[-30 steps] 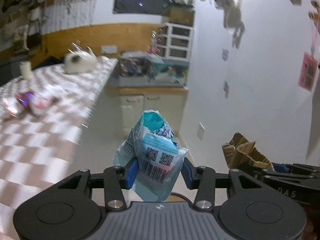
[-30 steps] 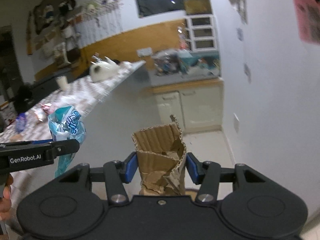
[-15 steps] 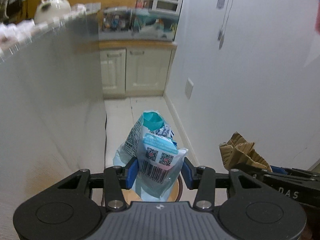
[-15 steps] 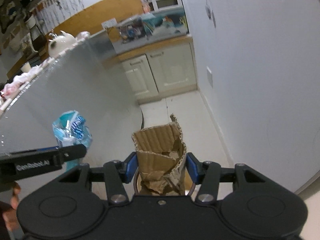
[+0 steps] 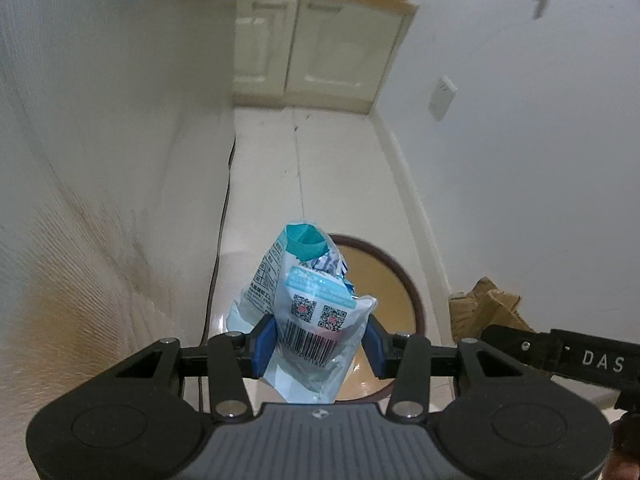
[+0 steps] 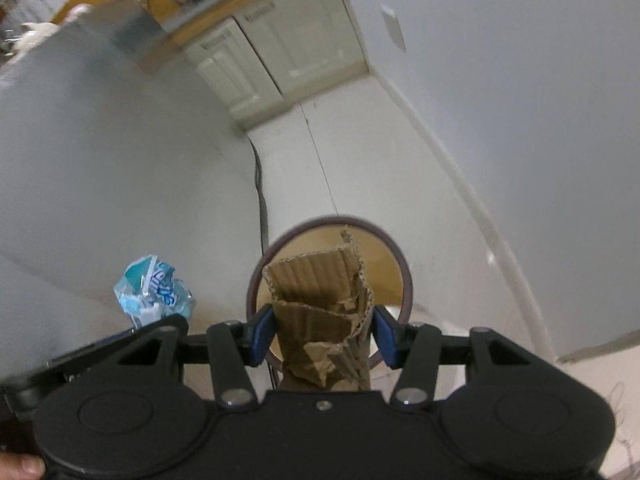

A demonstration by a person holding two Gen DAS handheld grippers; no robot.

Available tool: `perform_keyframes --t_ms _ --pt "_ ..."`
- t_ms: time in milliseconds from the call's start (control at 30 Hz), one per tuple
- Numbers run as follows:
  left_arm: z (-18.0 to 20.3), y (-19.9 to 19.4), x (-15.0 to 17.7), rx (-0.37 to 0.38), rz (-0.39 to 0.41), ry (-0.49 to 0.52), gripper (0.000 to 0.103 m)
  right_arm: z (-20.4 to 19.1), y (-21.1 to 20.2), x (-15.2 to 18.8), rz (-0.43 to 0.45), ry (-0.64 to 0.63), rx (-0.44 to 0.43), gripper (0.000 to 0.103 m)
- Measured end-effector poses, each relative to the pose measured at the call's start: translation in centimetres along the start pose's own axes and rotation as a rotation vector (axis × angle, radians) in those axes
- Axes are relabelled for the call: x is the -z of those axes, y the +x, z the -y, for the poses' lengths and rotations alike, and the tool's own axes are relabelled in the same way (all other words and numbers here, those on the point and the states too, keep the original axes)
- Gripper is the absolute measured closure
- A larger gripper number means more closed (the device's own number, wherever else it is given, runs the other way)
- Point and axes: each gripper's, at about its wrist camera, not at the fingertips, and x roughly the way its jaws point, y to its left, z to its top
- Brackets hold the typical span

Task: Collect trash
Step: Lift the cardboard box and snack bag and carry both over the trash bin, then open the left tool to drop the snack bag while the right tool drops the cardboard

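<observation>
My left gripper (image 5: 318,344) is shut on a crumpled blue-and-white plastic wrapper (image 5: 308,300) with a barcode, held above the left rim of a round brown-rimmed bin (image 5: 384,280) on the floor. The wrapper also shows in the right wrist view (image 6: 154,290). My right gripper (image 6: 324,338) is shut on a torn piece of brown corrugated cardboard (image 6: 324,312), held directly above the same bin (image 6: 404,276). The cardboard also shows at the right in the left wrist view (image 5: 484,308).
A white counter side panel (image 5: 100,160) runs along the left and a white wall (image 5: 520,160) along the right, leaving a narrow floor strip. A dark cable (image 5: 226,200) runs down the panel's foot. Cream cabinets (image 5: 316,48) close the far end.
Both grippers have tilted downward from the countertop level toward the floor, keeping hold of the wrapper and the cardboard. The bin has come into view beneath them.
</observation>
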Motion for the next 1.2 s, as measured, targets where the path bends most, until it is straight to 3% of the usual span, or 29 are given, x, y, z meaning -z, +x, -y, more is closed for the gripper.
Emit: perform_keyframes --t_ms 267,533,867,1000,1067,1200 --pt "-1.1 6.6 0.8 0.011 -0.070 -0.012 0.056 0.0 8.6 -0.9 -0.101 0.055 0.008 0.050" --pt "-1.4 11.2 1.9 0.019 -0.156 0.011 0.056 1.0 14.5 -0.2 -0.181 0.051 0.065 0.049" --pt "0.1 13.1 1.4 0.019 -0.140 0.121 0.056 1.3 16.6 0.3 -0.173 0.022 0.066 0.046" --pt "0.5 13.3 1.2 0.077 -0.111 0.122 0.056 0.6 16.2 -0.5 -0.138 -0.006 0.052 0.046" --pt "0.8 13.3 1.2 0.095 -0.099 0.123 0.053 0.6 15.9 -0.8 -0.134 0.000 0.044 0.046" --pt "0.9 13.5 1.7 0.081 -0.110 0.123 0.037 0.8 15.9 -1.4 -0.130 -0.017 0.047 0.045"
